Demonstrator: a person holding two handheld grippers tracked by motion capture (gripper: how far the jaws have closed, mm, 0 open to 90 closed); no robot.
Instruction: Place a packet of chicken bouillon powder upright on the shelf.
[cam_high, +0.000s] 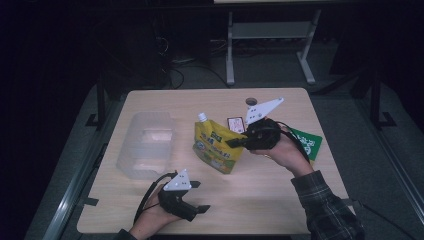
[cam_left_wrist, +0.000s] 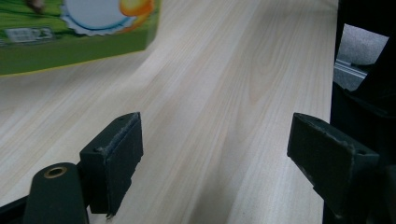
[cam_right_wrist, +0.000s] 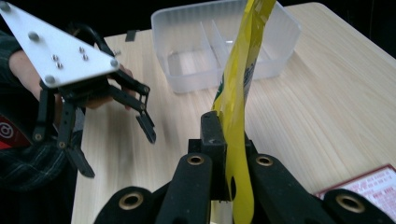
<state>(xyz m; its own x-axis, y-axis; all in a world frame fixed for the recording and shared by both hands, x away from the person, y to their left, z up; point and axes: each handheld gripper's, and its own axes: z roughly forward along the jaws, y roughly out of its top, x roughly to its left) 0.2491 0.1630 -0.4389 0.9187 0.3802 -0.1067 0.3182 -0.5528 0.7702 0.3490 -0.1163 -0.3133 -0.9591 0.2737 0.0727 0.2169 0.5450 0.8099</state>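
A yellow spouted pouch (cam_high: 216, 144) with a white cap sits at the table's middle, lifted at its right edge. My right gripper (cam_high: 235, 142) is shut on that edge; in the right gripper view the yellow pouch (cam_right_wrist: 238, 93) rises edge-on from between the jaws of my right gripper (cam_right_wrist: 227, 154). My left gripper (cam_high: 199, 196) is open near the front edge of the table, left of centre, holding nothing. In the left gripper view my left gripper (cam_left_wrist: 215, 149) has bare wood between its pads, and the pouch's green bottom (cam_left_wrist: 74, 37) shows at top left.
A clear plastic divided tray (cam_high: 146, 144) stands left of the pouch. A small red-and-white packet (cam_high: 235, 124) lies behind the pouch. A green packet (cam_high: 306, 142) lies by the right edge, partly under the right hand. A small dark disc (cam_high: 250, 101) sits at the back.
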